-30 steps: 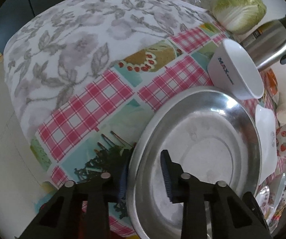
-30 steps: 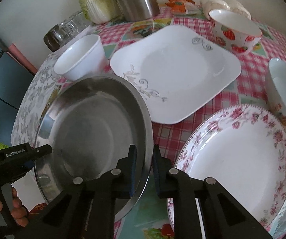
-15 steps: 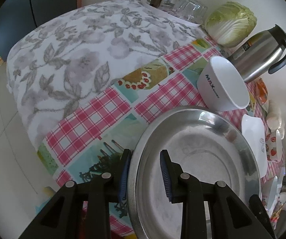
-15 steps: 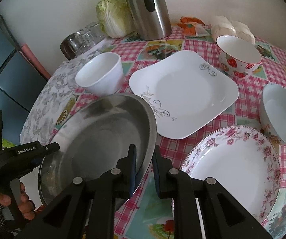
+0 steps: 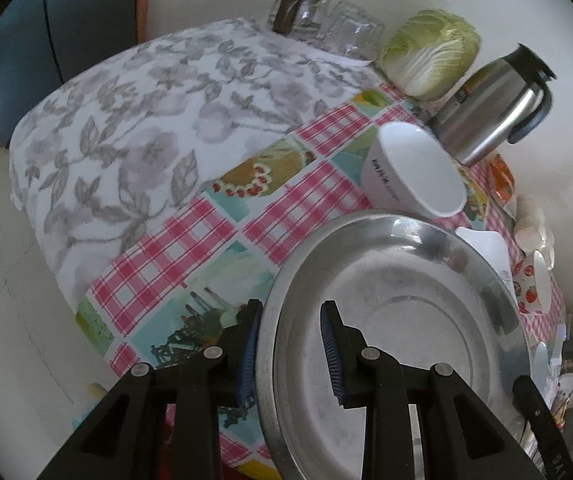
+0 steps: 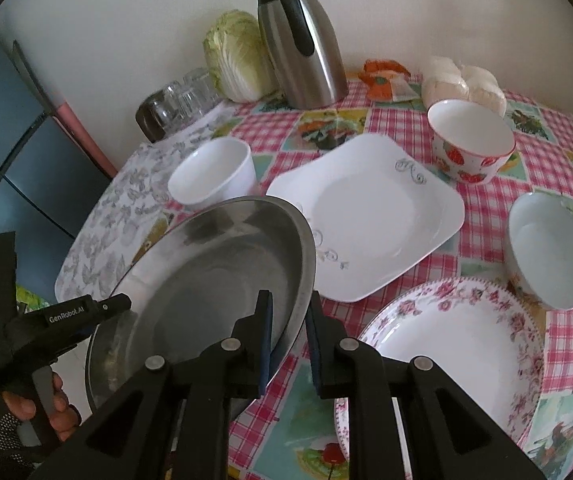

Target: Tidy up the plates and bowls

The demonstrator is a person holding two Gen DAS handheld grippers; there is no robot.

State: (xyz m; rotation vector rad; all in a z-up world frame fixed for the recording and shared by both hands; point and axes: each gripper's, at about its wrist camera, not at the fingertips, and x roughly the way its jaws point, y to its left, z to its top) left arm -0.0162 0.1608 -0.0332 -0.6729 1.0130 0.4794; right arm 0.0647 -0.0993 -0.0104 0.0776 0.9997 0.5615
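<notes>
A large steel plate (image 5: 398, 320) (image 6: 214, 280) is held off the table between both grippers. My left gripper (image 5: 291, 354) grips its near-left rim; it also shows as a black tool in the right wrist view (image 6: 38, 320). My right gripper (image 6: 289, 332) is shut on the plate's right rim. On the table are a white square plate (image 6: 366, 216), a floral round plate (image 6: 454, 344), a white square bowl (image 6: 214, 172) (image 5: 410, 168), a strawberry bowl (image 6: 470, 140) and a pale bowl (image 6: 546, 248).
A steel thermos (image 6: 302, 36) (image 5: 490, 108), a cabbage (image 6: 234, 56) (image 5: 430, 48), upturned glasses (image 6: 178, 100) (image 5: 326, 28) and white buns (image 6: 462, 80) stand at the back by the wall. A grey floral cloth (image 5: 146, 120) covers the table's left end. A dark fridge (image 6: 2, 140) is left.
Both grippers have lifted the steel plate up and back toward me; the table and dishes now look farther away. The plate tilts more on its right side.
</notes>
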